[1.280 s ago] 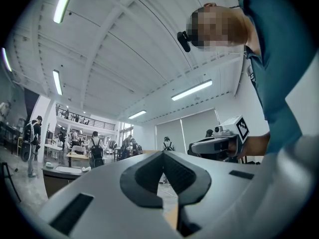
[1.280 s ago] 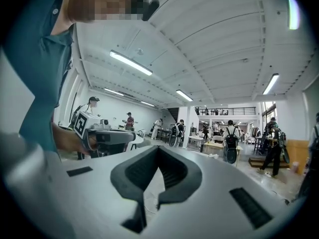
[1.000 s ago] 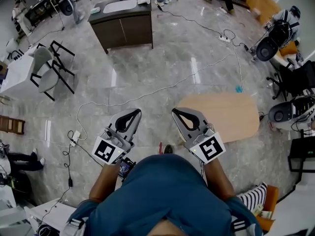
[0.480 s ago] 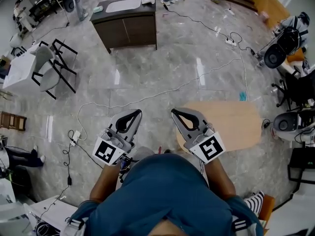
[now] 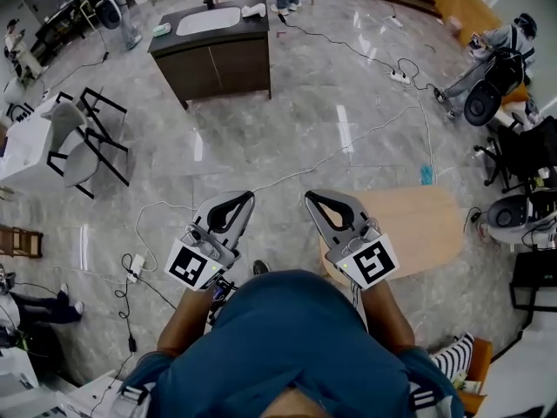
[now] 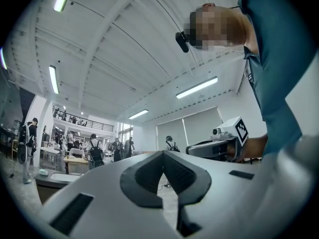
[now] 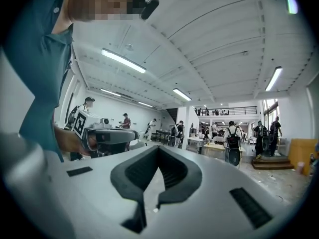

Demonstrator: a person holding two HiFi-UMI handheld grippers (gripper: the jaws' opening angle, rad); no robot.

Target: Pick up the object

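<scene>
Holding the left claw [image 5: 233, 200] and the right claw [image 5: 322, 200] out at waist level above the grey floor [image 5: 287, 120]; pick-up not begun.

Both claws have their jaws together with nothing between them, as each gripper view confirms. The object to pick up cannot be identified, and none lies near either claw. The round wooden desk [image 5: 418, 225] at the person's right shows a bare top. 1 small teal item [image 5: 425, 175] lies on the floor beyond it, and a dark cabinet [image 5: 218, 55] stands well ahead. Judged step: locating and approaching. The next move calls for settling on a target, closing in and parting 1 claw's jaws.
</scene>
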